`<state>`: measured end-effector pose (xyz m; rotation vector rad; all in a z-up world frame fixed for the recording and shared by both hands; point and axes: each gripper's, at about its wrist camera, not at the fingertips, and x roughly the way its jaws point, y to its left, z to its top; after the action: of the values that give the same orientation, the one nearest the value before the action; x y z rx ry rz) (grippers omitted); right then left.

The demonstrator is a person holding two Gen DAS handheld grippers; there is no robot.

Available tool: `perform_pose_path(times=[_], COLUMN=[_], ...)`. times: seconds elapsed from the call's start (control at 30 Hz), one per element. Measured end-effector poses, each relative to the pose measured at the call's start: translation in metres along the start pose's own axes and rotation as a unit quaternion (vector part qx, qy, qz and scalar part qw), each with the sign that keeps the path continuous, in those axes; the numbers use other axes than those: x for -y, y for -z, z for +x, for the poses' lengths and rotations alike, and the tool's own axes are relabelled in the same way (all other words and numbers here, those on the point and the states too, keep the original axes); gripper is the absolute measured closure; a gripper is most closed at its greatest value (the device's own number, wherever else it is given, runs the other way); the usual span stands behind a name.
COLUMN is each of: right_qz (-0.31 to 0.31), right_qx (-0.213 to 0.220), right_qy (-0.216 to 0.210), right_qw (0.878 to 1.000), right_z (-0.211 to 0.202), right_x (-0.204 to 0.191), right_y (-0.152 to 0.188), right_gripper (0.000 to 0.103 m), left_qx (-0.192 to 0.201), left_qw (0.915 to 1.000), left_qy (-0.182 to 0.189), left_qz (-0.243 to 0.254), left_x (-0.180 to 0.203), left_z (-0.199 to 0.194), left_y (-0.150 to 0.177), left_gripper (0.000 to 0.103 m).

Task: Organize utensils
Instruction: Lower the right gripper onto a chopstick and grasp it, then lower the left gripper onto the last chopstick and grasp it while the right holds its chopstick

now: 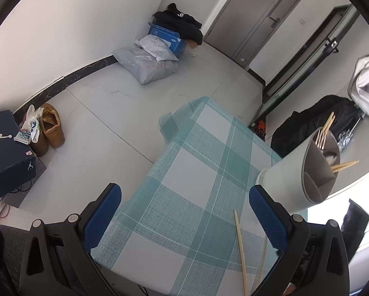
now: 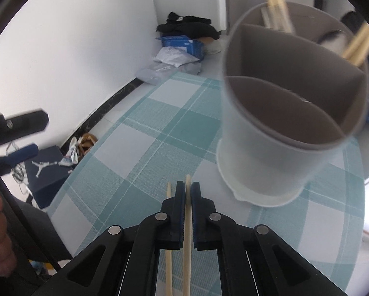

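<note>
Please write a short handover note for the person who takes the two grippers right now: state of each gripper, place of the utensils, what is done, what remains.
Right gripper: shut on one chopstick.
Left gripper: open, empty, above the checked tablecloth.
Second chopstick: lies on the cloth, just left of the held one.
Utensil holder: upright on the table, ahead to the right; its far compartments hold chopsticks and what seems a fork, the near compartment looks empty.
Left: put the held chopstick in the holder, then the second.
</note>
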<state>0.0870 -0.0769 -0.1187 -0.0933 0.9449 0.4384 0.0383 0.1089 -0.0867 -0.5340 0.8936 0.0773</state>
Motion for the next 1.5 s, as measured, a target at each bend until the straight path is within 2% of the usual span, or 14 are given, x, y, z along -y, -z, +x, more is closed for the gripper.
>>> perform_pose_path(times=[0.3,0.43,0.6,0.77,1.0,1.1,1.23,1.3,1.37,1.4,1.47,1.5], right_qz=[0.11,0.164,0.225,0.262,0.276,0.279,0.276,0.276,0.274,0.269,0.254,0.249], right_qx=[0.038,0.056,0.084,0.109,0.136,0.142,0.154,0.162,0.169,0.173,0.187,0.193], right_qy=[-0.051,-0.08,-0.117,-0.123,-0.115,-0.116,-0.112,-0.113,-0.113,-0.11,-0.092,-0.086], right_qw=[0.992,0.982,0.964,0.951,0.945,0.942,0.942,0.941,0.94,0.941,0.945,0.945], right_z=[-0.038,-0.05,-0.063,-0.069,-0.078,-0.08,-0.088,-0.093,-0.097,-0.098,-0.105,-0.106], right_x=[0.051,0.076,0.113,0.14,0.157,0.164,0.168,0.17,0.171,0.171,0.171,0.172], right_y=[0.011,0.016,0.03,0.038,0.041,0.042,0.041,0.04,0.039,0.038,0.036,0.035], right_gripper=[0.099,0.099,0.099,0.099,0.099,0.099,0.099,0.099,0.099,0.099,0.099,0.099], left_qx=[-0.042,-0.049,-0.072,-0.079,-0.134,-0.152,-0.15,-0.153,-0.151,-0.151,-0.153,-0.148], left_qw=[0.9979,0.9961,0.993,0.9859,0.9827,0.9793,0.9727,0.9668,0.9619,0.9628,0.9676,0.9697], left_qy=[-0.017,-0.038,-0.041,-0.056,-0.047,-0.052,-0.094,-0.118,-0.136,-0.132,-0.118,-0.119], left_qz=[0.045,0.063,0.084,0.136,0.12,0.124,0.151,0.167,0.183,0.181,0.163,0.153], left_x=[0.021,0.027,0.04,0.065,0.077,0.082,0.099,0.109,0.116,0.118,0.118,0.117], left_z=[0.014,0.019,0.029,0.039,0.065,0.075,0.084,0.087,0.089,0.089,0.088,0.088], left_y=[0.017,0.024,0.037,0.047,0.042,0.04,0.041,0.043,0.046,0.047,0.047,0.048], left_gripper=[0.001,0.001,0.001,0.001,0.002,0.015,0.035,0.049,0.072,0.079,0.098,0.099])
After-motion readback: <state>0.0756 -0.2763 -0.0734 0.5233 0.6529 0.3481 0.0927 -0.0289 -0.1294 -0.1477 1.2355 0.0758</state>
